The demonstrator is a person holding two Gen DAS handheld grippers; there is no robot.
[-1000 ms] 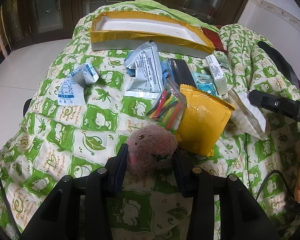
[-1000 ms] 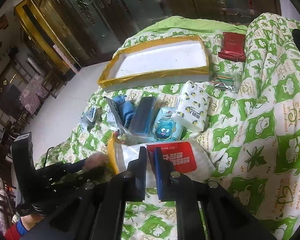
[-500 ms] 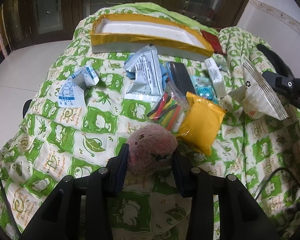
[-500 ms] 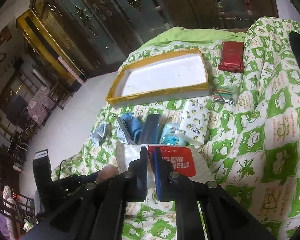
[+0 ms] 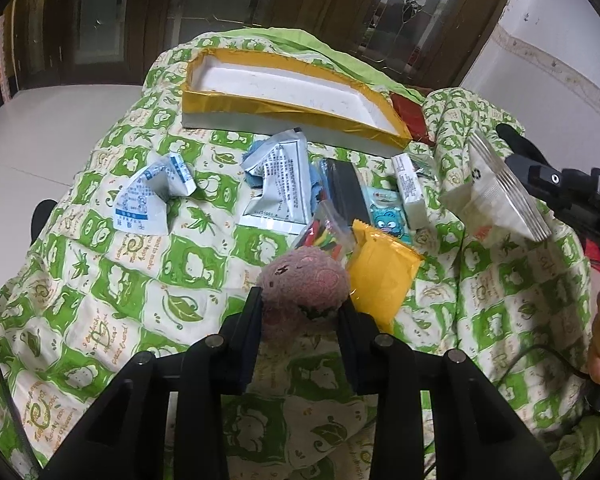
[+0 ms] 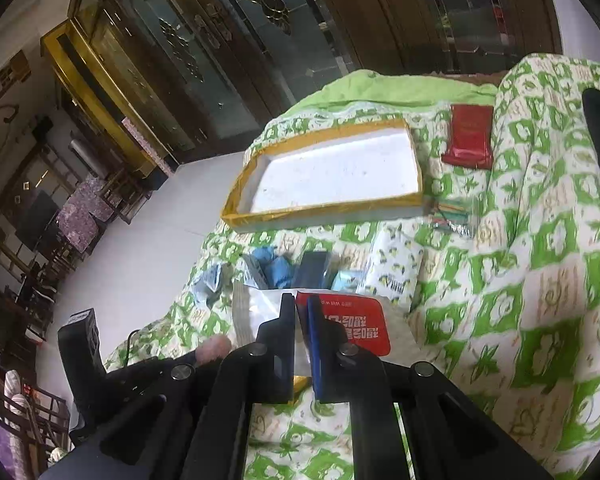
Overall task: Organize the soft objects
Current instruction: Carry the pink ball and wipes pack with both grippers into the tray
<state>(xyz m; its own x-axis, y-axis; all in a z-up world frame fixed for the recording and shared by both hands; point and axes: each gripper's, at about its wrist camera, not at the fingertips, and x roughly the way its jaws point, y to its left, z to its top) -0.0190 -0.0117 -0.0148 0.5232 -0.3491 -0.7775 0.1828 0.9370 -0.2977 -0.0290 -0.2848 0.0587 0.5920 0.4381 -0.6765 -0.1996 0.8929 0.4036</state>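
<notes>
Left gripper jaws closing on the round pink plush toy between them. Right gripper pinches a white wet-wipes pack with red label, nearly pressed together. Gold-rimmed white tray lies well ahead.

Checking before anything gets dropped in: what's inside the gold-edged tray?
Nothing shows inside the tray: its white floor is bare in both views. In the left view, the near wall hides a strip of floor behind it.

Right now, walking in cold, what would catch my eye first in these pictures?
Probably the pink plush toy between the left gripper's closing fingers, low in the middle of the left view. Next, the white wet-wipe pack with the red label pinched in the right gripper and lifted off the green patterned quilt. Beyond the scattered packets sits an empty gold-rimmed tray.
</notes>
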